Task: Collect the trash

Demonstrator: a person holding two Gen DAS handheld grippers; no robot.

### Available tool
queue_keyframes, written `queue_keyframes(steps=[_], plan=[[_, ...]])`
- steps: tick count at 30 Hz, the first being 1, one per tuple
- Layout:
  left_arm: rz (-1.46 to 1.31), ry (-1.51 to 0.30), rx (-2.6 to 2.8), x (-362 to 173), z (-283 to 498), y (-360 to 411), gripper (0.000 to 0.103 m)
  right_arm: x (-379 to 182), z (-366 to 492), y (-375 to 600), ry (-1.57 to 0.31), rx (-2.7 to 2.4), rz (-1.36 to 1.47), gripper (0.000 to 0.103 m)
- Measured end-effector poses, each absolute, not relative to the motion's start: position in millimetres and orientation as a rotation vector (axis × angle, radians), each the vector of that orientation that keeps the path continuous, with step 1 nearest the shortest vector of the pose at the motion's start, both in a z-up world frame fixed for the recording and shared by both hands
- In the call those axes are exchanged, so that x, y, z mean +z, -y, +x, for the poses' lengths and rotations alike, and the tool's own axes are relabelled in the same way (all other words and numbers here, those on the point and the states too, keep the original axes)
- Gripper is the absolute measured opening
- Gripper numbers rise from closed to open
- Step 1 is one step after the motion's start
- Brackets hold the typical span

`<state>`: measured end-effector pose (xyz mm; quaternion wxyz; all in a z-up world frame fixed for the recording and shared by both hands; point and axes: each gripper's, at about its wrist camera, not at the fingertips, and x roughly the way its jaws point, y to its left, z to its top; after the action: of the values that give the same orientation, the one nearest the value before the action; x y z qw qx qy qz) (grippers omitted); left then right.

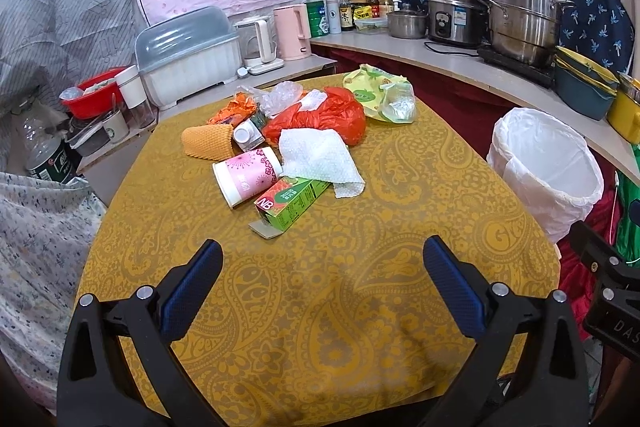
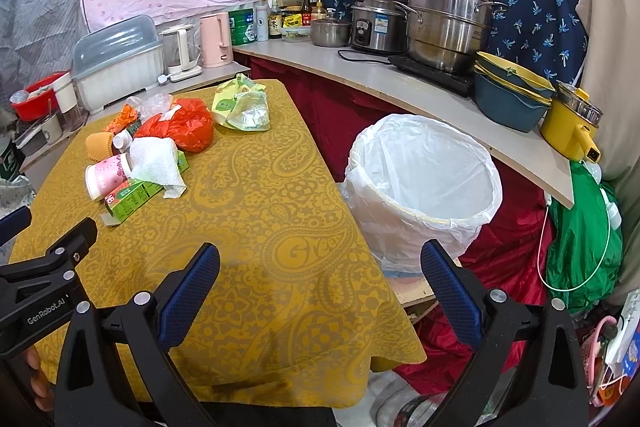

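A heap of trash lies on the yellow patterned tablecloth [image 1: 320,287]: a green carton [image 1: 294,203], a pink paper cup [image 1: 246,175] on its side, a white paper towel [image 1: 318,157], a red plastic bag [image 1: 324,115], a yellow-green pouch [image 1: 378,93] and an orange knitted sleeve [image 1: 208,143]. A bin lined with a white bag [image 2: 424,183] stands right of the table. My left gripper [image 1: 322,267] hovers open over the near table, short of the carton. My right gripper [image 2: 320,271] is open above the table's right edge, beside the bin.
A curved counter [image 2: 400,87] behind the bin carries steel pots [image 2: 448,23], a rice cooker, stacked bowls and a yellow pot. A dish box [image 1: 188,59], kettles and bottles stand behind the table. A green bag [image 2: 580,239] hangs at the far right.
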<state>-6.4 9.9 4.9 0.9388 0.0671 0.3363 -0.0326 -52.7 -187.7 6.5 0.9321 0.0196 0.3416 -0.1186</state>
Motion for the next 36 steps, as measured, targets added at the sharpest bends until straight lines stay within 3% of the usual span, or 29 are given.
queue_keyframes(steps=[36], plan=[[0.142,-0.68,-0.061,3.0,-7.6,-11.3,0.096,12.8,-53.4,187.7,-0.686,-0.249,0.043,0.096]])
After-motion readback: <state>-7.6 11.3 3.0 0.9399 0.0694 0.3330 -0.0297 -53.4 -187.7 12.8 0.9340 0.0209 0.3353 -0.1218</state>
